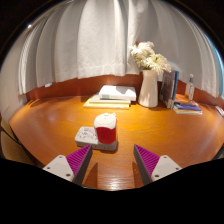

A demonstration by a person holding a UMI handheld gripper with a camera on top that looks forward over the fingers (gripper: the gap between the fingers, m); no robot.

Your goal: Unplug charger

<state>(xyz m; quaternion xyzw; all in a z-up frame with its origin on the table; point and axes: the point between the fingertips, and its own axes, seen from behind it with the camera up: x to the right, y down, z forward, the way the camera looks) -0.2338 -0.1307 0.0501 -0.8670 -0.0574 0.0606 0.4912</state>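
A red charger with a white top stands plugged into a grey power strip on the wooden table. It sits just ahead of my gripper, slightly left of the gap's middle. The fingers are open, their magenta pads spread wide, with only bare wood between them. Nothing is held. No cable from the charger shows.
At the back of the table stand a white vase with pale flowers, several upright books, a flat book and a white box on a stack. White curtains hang behind.
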